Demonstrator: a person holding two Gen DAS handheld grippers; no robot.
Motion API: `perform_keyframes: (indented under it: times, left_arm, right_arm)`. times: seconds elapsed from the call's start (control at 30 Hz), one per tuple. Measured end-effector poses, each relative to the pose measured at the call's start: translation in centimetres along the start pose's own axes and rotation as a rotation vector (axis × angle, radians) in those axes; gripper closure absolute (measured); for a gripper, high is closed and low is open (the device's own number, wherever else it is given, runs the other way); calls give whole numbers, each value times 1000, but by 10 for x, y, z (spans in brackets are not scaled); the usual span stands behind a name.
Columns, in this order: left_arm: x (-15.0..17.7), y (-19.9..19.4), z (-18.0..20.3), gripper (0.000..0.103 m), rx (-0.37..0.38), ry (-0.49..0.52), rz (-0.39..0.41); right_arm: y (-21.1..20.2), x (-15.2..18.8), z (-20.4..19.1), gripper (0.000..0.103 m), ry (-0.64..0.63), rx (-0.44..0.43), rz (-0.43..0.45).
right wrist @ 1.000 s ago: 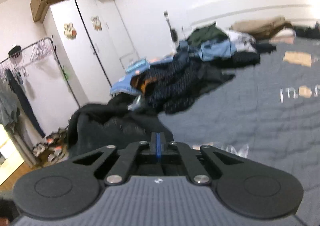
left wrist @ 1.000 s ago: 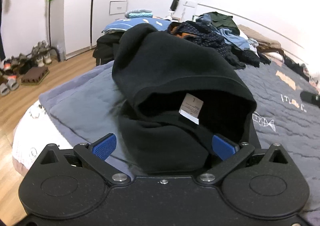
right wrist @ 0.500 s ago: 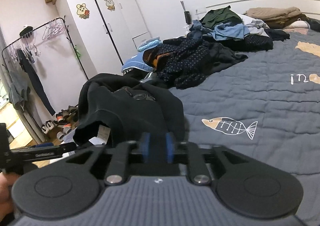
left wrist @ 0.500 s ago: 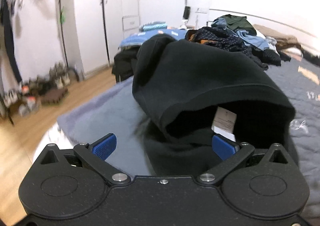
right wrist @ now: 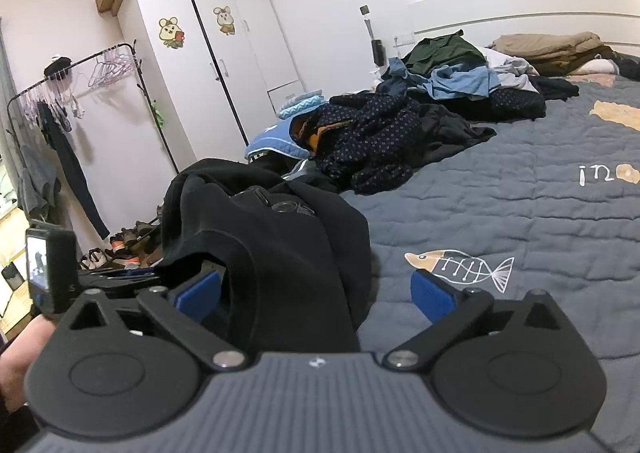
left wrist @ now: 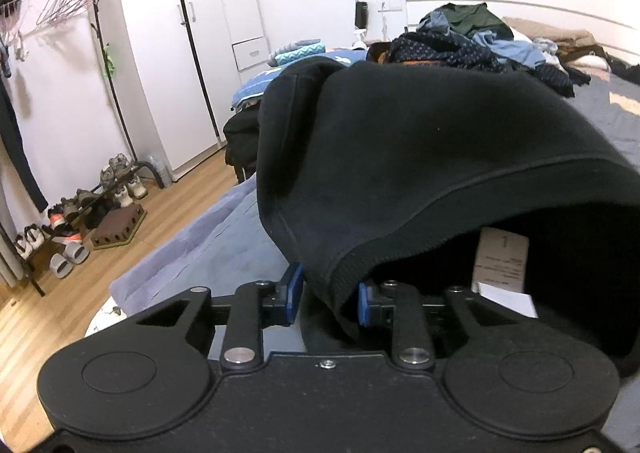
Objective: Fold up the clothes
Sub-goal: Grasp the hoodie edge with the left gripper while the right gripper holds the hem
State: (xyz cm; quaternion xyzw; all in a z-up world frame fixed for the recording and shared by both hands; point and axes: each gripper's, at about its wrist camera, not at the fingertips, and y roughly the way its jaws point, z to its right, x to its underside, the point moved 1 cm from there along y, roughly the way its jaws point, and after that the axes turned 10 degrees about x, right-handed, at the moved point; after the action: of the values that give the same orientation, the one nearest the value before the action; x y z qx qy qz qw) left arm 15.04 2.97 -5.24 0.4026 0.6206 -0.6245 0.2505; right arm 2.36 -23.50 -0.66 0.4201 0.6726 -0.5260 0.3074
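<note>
Black fleece fills both views: the garment (left wrist: pixel 420 157) is heaped on the grey quilt (right wrist: pixel 520 221) near the bed's corner. Its ribbed hem runs down between the blue pads (left wrist: pixel 291 291) of the left gripper (left wrist: pixel 326 295), whose jaws have just been closing and now pinch that hem. The right gripper (right wrist: pixel 316 289) has just been opening; its jaws stand wide and released, with a fold of the garment lying between the pads, nearer the left one, and neither pad pressing it. A white care tag (left wrist: pixel 502 261) inside the garment bears a "1"; its small print is unreadable. The quilt shows a stitched fish (right wrist: pixel 460 265) and the letters "in". Beyond lie a clothes pile (right wrist: pixel 420 125), a white wardrobe (right wrist: pixel 208 65) with mouse stickers, a rack (left wrist: pixel 60 33), shoes (left wrist: pixel 72 221) and wood floor (left wrist: pixel 24 317).
</note>
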Motion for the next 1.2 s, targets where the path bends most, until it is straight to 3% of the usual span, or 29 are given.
perform_keyframes:
  times: [0.07,0.27,0.5,0.73,0.9,1.03,1.07,1.1,1.13,1.17,1.2]
  left_arm:
    - [1,6,-1,70,1,-4,-5]
    - [1,7,-9,71,39,-69,-10]
    - [2,1,-14,92,52,-72,9]
    - [0,0,-18,94,61,-98,16]
    - [-1,-1,-23,94,71,-119,22]
    - [-1,-2,-25,94,79,-124,25]
    - [-1,-2,-25,94,80,-122,25]
    - [-1,-1,-25,94,81,-121,24]
    - [-1,-1,-25,94,80,-118,24]
    - [-1,-1,-25,94,81,-116,24]
    - [-1,-1,-25,94,82,-114,23]
  right_arm:
    - [-1,1,-3,0,-11,-10,10]
    - [0,5,-15,0,-73,-17,23]
    - [21,16,-24,0,-43,-44,-16]
    - [52,33,-58,0,-148,-66,-34]
    - [73,37,-78,0,-209,-4,-7]
    - [91,40,-73,4,-175,31,-19]
    - [95,41,-72,13,-166,24,-32]
    - [100,42,-72,34,-162,16,-46]
    - [104,44,-71,49,-162,19,-56]
    - [108,46,-71,72,-164,28,-64]
    - [111,47,-69,84,-156,39,-69]
